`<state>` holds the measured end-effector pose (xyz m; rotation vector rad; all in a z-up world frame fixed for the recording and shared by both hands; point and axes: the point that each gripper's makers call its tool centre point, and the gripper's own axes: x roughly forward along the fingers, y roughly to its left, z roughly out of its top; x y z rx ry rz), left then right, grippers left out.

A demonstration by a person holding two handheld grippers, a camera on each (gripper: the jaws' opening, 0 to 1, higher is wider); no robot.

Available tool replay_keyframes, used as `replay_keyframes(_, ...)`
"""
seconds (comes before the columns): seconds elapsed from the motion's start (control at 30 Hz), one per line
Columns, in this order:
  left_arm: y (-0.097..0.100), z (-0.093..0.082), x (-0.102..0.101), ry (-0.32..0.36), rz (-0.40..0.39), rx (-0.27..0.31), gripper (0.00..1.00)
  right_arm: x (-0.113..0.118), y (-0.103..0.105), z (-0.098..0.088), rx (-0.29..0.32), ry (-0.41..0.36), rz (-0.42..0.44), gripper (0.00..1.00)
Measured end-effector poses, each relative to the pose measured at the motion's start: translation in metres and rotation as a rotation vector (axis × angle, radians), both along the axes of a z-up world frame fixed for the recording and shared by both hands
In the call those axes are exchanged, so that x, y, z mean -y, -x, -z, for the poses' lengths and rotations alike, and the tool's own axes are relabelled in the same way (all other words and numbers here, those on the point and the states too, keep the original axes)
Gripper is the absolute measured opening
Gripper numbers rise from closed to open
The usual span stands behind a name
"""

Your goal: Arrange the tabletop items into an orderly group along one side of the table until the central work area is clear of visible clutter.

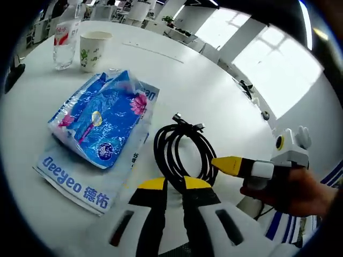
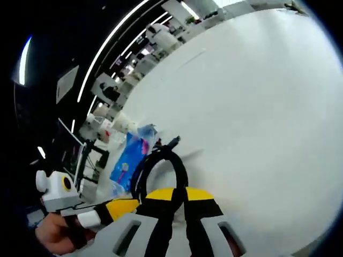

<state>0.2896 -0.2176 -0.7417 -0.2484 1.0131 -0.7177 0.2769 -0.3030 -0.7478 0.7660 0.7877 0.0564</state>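
A coiled black cable [image 1: 182, 152] lies on the white table [image 1: 203, 80], just in front of my left gripper [image 1: 175, 184]. Its jaws stand nearly together with the near loop of the cable pinched between the yellow tips. The right gripper [image 1: 229, 164], held by a hand [image 1: 292, 190], comes in from the right and meets the coil's right side. In the right gripper view my right gripper [image 2: 180, 194] is also shut on the cable [image 2: 159, 163], and the left gripper [image 2: 122, 208] shows at lower left.
A blue tissue pack [image 1: 102, 120] lies on a white Deeyeo packet [image 1: 80, 187] left of the cable. A water bottle [image 1: 65, 40] and a paper cup [image 1: 92, 51] stand at the far left. The table edge curves along the right. Office desks fill the background.
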Motion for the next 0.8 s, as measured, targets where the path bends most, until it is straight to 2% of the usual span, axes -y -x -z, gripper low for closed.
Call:
replay_keyframes(0.37, 0.014, 0.011, 0.008, -0.031, 0.053, -0.036, 0.08, 0.007, 0.014, 0.008, -0.02, 0.021, 0.038, 0.03)
replay_keyframes(0.57, 0.021, 0.016, 0.006, -0.05, 0.08, -0.045, 0.1, 0.004, 0.017, 0.01, -0.023, 0.109, -0.04, 0.04)
replay_keyframes(0.8, 0.022, 0.012, 0.002, -0.052, 0.087, -0.038, 0.1, 0.005, 0.015, 0.007, -0.018, 0.171, -0.105, 0.08)
